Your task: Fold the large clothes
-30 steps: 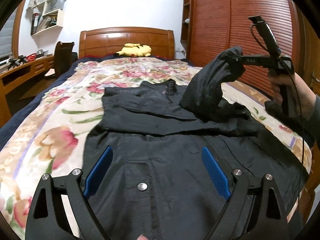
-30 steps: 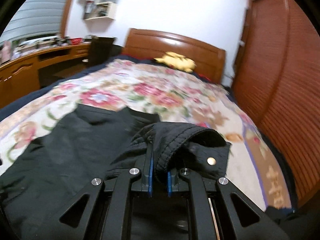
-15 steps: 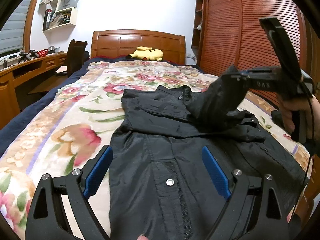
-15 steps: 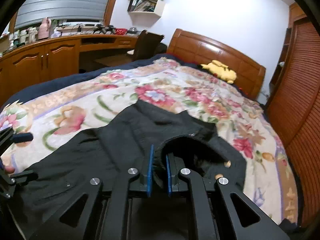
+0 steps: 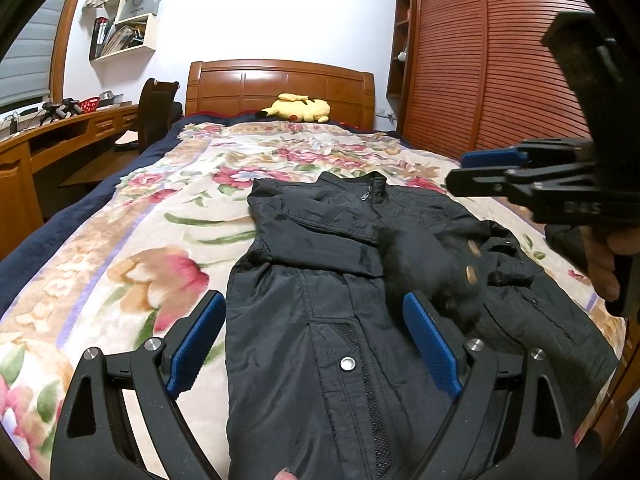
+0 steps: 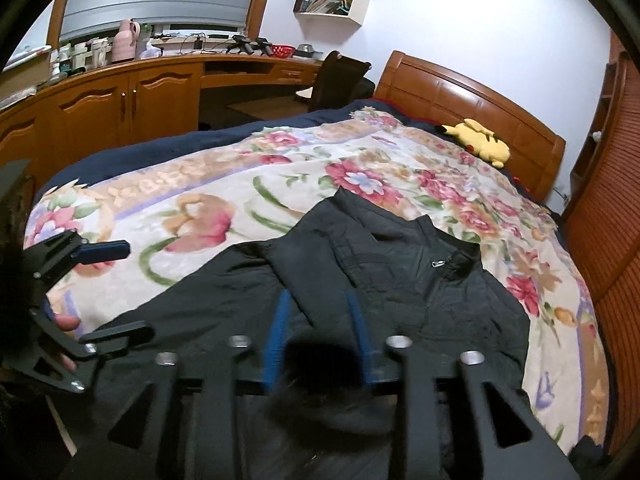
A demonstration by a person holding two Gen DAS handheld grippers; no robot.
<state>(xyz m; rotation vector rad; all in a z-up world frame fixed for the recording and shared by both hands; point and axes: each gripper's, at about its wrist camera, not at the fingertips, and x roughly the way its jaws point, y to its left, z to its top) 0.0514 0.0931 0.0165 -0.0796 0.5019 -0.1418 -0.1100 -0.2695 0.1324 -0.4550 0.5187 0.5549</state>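
A large black jacket (image 5: pixel 320 280) lies flat on the floral bedspread (image 5: pixel 168 216), collar toward the headboard; it also shows in the right wrist view (image 6: pixel 400 264). Its right sleeve (image 5: pixel 432 264) lies folded across the chest, blurred. My left gripper (image 5: pixel 316 344) is open and empty, low over the jacket's hem. My right gripper (image 6: pixel 320 340) is open just above the dropped sleeve cuff (image 6: pixel 320 384), which is blurred below its fingers. In the left wrist view the right gripper (image 5: pixel 476 168) hangs in the air at the right, above the jacket.
A yellow plush toy (image 5: pixel 298 108) lies by the wooden headboard (image 5: pixel 280 84). A desk (image 6: pixel 160 80) and chair (image 5: pixel 156 112) stand left of the bed. A slatted wooden wardrobe (image 5: pixel 480 60) runs along the right. The left gripper shows at the left of the right wrist view (image 6: pixel 96 292).
My right gripper carried the sleeve across the jacket, then opened and let it go; the sleeve dropped onto the chest. My left gripper stayed open and shifted left along the hem.
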